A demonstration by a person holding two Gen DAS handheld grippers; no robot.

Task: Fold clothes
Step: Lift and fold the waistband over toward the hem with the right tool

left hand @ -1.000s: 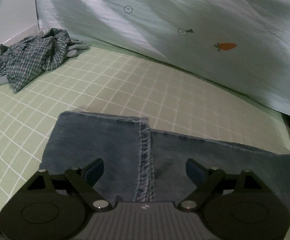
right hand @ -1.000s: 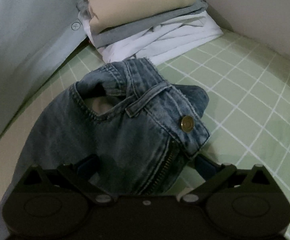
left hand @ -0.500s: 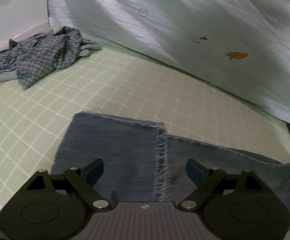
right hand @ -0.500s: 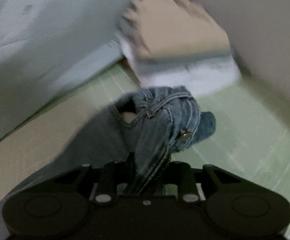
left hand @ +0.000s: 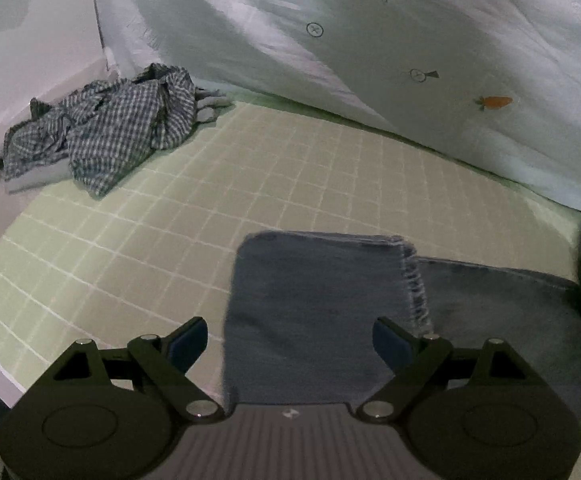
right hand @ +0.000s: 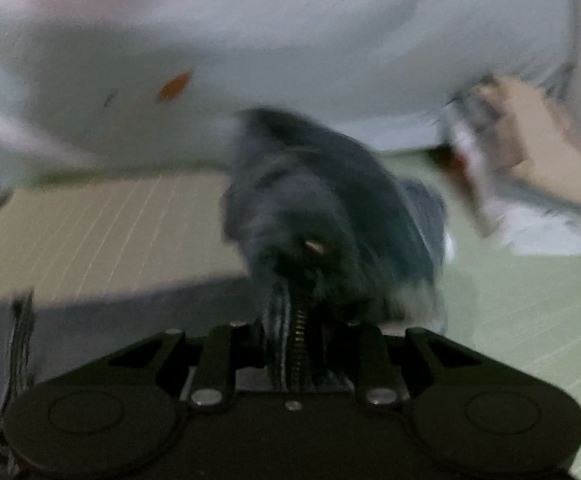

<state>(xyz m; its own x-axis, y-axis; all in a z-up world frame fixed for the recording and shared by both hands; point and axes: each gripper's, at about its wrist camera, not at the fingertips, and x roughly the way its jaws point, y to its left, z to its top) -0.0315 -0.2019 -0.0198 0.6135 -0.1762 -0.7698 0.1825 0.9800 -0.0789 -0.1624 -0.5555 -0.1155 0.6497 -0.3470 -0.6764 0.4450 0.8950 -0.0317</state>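
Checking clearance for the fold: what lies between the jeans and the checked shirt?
Left wrist view: only bare green grid sheet between the jeans and the checked shirt.

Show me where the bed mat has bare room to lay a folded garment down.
Most of the grid mat is bare: the wide stretch between the crumpled checked shirt at its far left corner, the quilt along the back, and the jeans in front. It is crowded near the folded stack, where the right gripper carries the waistband.

black left tool (left hand: 290,340) with blue pads, silver screws, ribbed grey centre, black right tool (right hand: 296,332), round housings
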